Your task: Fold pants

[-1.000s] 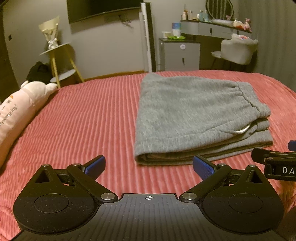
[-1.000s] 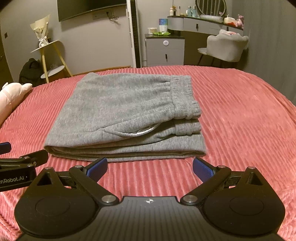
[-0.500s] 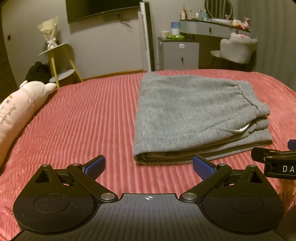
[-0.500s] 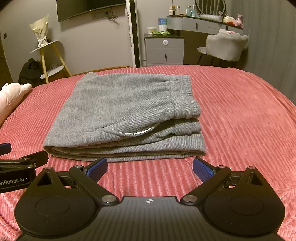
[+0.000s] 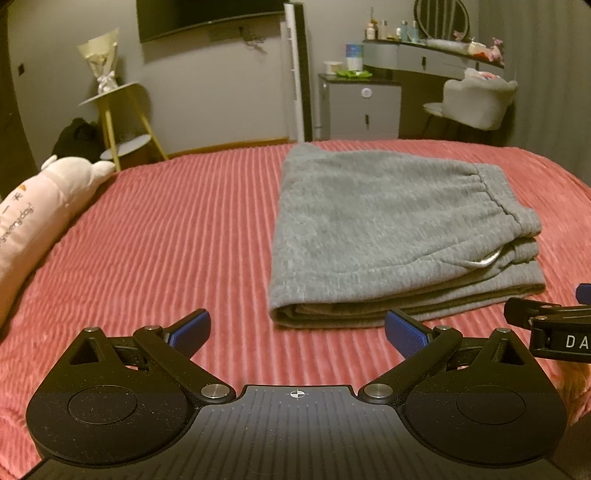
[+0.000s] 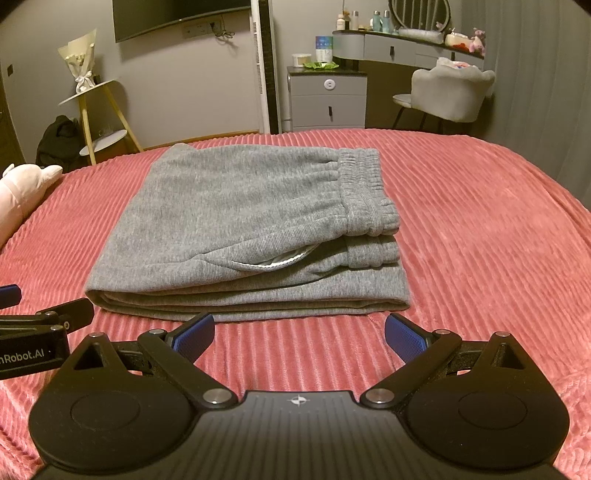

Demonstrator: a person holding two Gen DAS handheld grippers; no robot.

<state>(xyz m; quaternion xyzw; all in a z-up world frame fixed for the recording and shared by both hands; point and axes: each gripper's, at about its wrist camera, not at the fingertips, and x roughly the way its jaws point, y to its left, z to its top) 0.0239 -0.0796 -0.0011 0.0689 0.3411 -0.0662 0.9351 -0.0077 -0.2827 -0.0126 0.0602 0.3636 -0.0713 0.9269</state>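
Grey pants [image 6: 243, 236] lay folded into a flat rectangular stack on the bed [image 6: 480, 236], several layers showing along the near edge. Elastic waistband [image 6: 364, 195] sat at the stack's right end, bunched, with a second ribbed band just under it. A pocket opening with pale lining [image 6: 275, 263] gaped on the top layer near the waistband. In the left wrist view the same pants [image 5: 391, 229] sat right of center, folded edge toward the camera. Bed was covered with a red ribbed blanket [image 5: 177, 236], the stack resting directly on it. Right gripper [image 6: 299, 332] hovered low just in front of the near edge, jaws spread wide, blue pads [image 6: 402, 338] apart, nothing between them, not touching the cloth. Left gripper [image 5: 297, 328] was just beside it to the left, near the stack's left front corner, jaws also spread, pinching nothing. Each gripper's side poked into the other's view edge. Pink plush toy [image 5: 44, 206] lay at the bed's left edge, well apart from the pants. Beyond the bed: yellow-legged side stand [image 6: 96, 110] with a wrapped bouquet [image 6: 79, 59], grey drawer cabinet [image 6: 327, 98], pale chair [image 6: 448, 92] at a vanity, dark wall TV [image 6: 177, 14].
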